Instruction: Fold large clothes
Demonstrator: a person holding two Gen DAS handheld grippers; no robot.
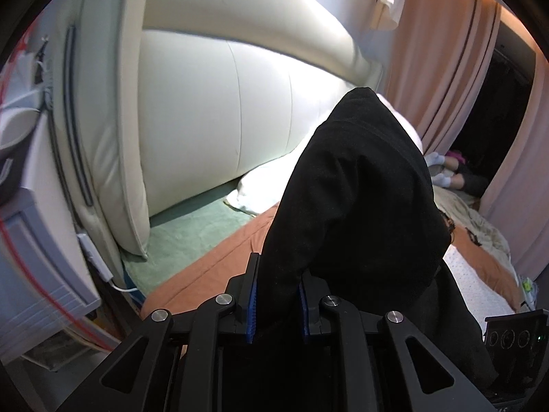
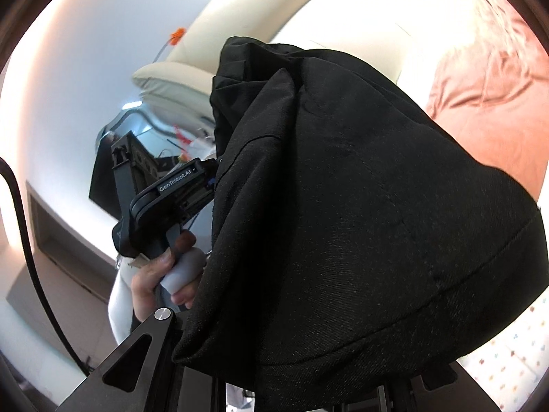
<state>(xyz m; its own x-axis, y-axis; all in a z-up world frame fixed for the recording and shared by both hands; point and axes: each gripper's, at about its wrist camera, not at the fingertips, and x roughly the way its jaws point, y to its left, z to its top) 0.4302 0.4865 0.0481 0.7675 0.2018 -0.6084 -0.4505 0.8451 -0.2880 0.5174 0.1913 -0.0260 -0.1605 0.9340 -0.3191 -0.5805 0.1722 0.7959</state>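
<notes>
- Bedroom around everything: a cream padded headboard point(image 1: 192, 110) rises behind the bed point(image 1: 192, 257), which wears an orange-brown cover with a green sheet and a white pillow point(image 1: 260, 185) at its head; peach curtains point(image 1: 442, 79) hang at the far side.
- Largest in both views is the black garment point(image 1: 360, 199) — heavy woven cloth, lifted clear above the bed and draped over both grippers.
- Left gripper point(image 1: 277, 304): its blue pads are clamped on a fold of the black cloth, the jaws nearly together.
- Right gripper point(image 2: 308, 388): the cloth hides its fingertips entirely, so I cannot tell from the pictures how its jaws stand; the garment hangs over them.
- Step, as I judge it: carrying the garment to the bed to spread it. Next it needs lowering flat onto the cover, both held edges kept taut — slack would bunch.
- Only the right wrist view shows the person's hand point(image 2: 161, 274) gripping the left tool's handle; only the left wrist view shows the pillow and the clutter by the curtains.
</notes>
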